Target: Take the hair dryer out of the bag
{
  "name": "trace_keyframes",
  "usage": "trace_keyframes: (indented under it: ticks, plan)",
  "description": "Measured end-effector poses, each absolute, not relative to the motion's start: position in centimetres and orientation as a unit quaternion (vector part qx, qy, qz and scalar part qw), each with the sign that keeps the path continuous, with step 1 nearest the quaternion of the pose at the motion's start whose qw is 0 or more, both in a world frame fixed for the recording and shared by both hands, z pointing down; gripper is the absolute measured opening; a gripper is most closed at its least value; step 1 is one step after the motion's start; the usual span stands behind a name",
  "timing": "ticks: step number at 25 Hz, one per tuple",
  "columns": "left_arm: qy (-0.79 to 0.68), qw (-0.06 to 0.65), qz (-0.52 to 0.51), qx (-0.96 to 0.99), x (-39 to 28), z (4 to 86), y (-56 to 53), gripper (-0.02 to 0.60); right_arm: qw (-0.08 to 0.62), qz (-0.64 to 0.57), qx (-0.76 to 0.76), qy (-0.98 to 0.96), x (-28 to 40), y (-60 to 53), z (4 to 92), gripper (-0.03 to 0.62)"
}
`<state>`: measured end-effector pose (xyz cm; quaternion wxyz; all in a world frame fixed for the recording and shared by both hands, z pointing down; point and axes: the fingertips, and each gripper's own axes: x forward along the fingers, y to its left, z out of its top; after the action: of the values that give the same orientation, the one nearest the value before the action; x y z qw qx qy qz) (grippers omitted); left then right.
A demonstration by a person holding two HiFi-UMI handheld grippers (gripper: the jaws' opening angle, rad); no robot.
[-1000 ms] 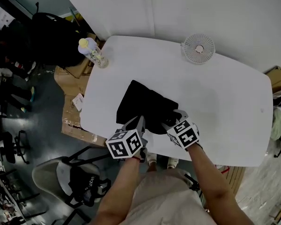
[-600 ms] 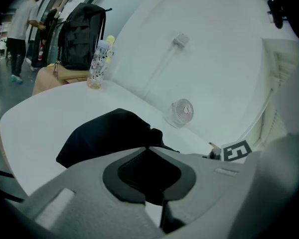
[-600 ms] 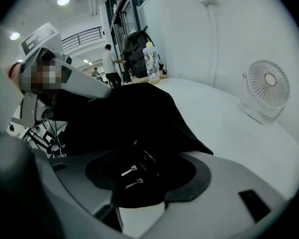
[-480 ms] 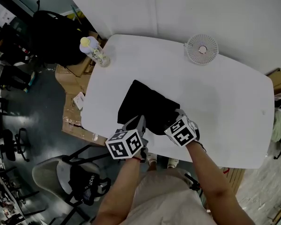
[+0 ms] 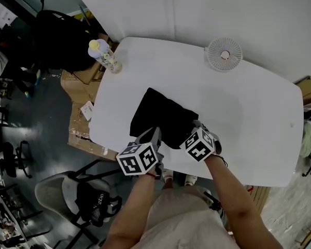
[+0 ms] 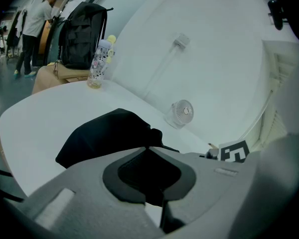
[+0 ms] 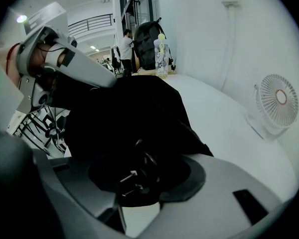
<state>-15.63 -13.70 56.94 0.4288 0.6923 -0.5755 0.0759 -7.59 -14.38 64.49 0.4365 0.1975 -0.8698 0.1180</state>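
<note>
Two plug prongs (image 7: 127,176) jut from the black bag's (image 7: 119,108) near end.

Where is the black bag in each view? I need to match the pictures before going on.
Head view: the black bag lies mid-picture, toward the near edge of the white table.
Left gripper view: the black bag sits low, centre-left.
Right gripper view: the black bag fills the centre and left.
Shared landmark: the white fan, on the table beyond the bag, near the wall.
</note>
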Motion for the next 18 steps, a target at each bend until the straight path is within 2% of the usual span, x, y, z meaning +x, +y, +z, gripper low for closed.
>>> trace_keyframes:
  ticks: [18]
  plan:
    - [-0.563, 0.428, 0.083, 0.702, -14.5, 57.2, -13.8, 0.023, 0.454, 0.118, 0.213, -0.857, -5.5, -13.0, 63.3, 0.170]
